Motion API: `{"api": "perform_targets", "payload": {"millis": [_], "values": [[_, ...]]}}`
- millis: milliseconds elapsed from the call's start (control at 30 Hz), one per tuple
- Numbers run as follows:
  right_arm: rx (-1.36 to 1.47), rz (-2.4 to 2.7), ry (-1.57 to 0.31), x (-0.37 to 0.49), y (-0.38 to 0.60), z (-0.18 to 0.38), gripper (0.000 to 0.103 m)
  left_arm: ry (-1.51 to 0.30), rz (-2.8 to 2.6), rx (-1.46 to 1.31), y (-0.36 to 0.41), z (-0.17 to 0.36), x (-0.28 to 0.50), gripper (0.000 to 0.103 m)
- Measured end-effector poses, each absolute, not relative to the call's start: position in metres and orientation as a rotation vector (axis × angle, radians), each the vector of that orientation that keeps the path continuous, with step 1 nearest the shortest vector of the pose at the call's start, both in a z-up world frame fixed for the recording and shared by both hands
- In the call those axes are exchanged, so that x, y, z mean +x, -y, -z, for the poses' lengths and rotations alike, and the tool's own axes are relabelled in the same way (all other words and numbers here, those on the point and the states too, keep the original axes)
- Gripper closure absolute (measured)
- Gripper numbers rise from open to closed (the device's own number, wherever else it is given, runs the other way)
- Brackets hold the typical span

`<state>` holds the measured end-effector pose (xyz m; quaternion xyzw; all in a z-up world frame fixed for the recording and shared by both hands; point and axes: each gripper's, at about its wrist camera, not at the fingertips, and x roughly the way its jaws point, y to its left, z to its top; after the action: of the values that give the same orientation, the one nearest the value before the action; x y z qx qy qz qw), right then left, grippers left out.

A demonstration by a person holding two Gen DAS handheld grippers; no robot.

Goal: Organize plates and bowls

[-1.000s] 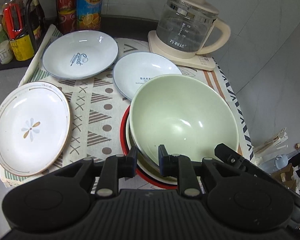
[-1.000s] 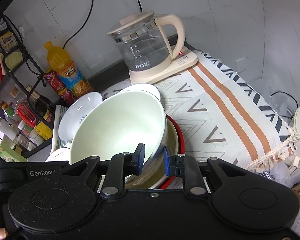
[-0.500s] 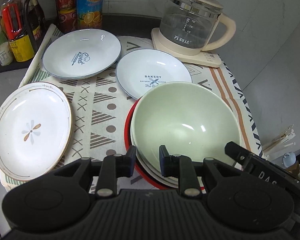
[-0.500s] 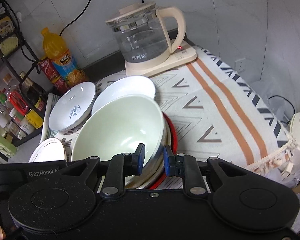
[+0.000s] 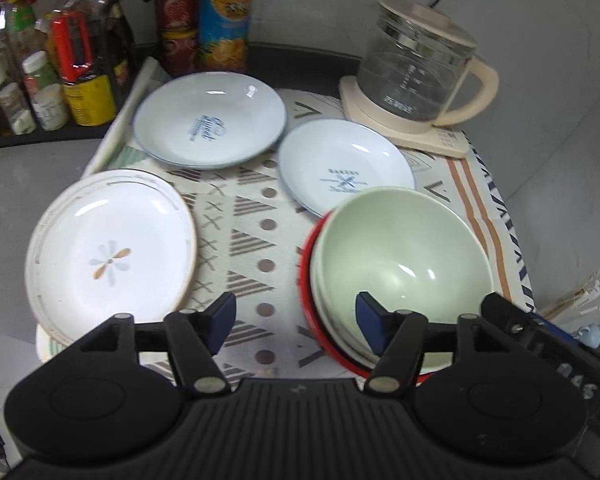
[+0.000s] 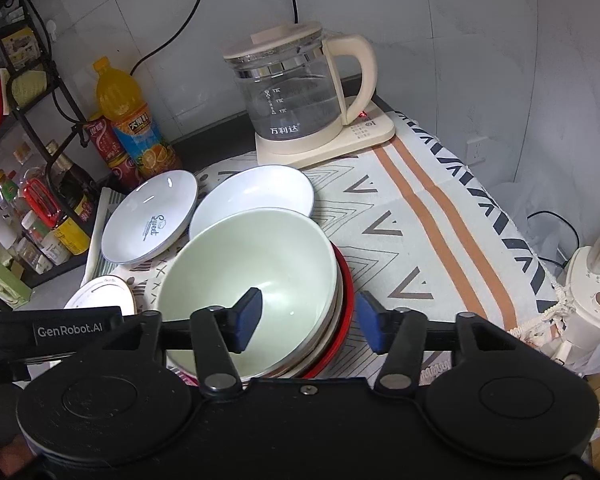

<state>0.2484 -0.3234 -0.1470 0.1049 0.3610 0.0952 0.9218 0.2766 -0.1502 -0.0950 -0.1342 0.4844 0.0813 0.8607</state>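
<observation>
A pale green bowl (image 5: 404, 256) sits nested on a stack of a cream bowl and a red plate (image 5: 306, 312) at the front right of the patterned cloth; it also shows in the right wrist view (image 6: 256, 268). My left gripper (image 5: 296, 322) is open and empty, its right finger over the bowl's near rim. My right gripper (image 6: 310, 324) is open and empty, its jaws standing either side of the bowl's right rim. A white flower plate (image 5: 108, 256) lies at the left. A "Sweet" plate (image 5: 210, 120) and a "Bakery" plate (image 5: 346, 166) lie behind.
A glass kettle (image 5: 416, 80) on its cream base stands at the back right. Bottles and cans (image 5: 220, 20) and a rack of jars (image 5: 60, 68) line the back left. The cloth's right edge (image 6: 500, 240) drops off toward a white appliance (image 6: 592, 304).
Both grippers were shut on the green bowl's rim and have opened. The bowl has come down from a tilted lift to rest level in the stack.
</observation>
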Motion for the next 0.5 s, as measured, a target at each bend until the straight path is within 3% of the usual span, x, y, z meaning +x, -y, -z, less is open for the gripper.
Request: {"api": "perform_targets", "payload": {"millis": [67, 133, 500], "values": [[0.216, -0.211, -0.719, 0.245, 0.321, 0.14, 0.036, -1.007, -0.19, -0.271, 0.146, 0.092, 0.272, 0.035], [0.205, -0.224, -0.7, 0.243, 0.317, 0.134, 0.031, -1.004, -0.206, -0.267, 0.14, 0.09, 0.268, 0.033], [0.196, -0.354, -0.706, 0.243, 0.273, 0.121, 0.023, -0.995, -0.344, -0.34, 0.085, 0.09, 0.239, 0.032]]}}
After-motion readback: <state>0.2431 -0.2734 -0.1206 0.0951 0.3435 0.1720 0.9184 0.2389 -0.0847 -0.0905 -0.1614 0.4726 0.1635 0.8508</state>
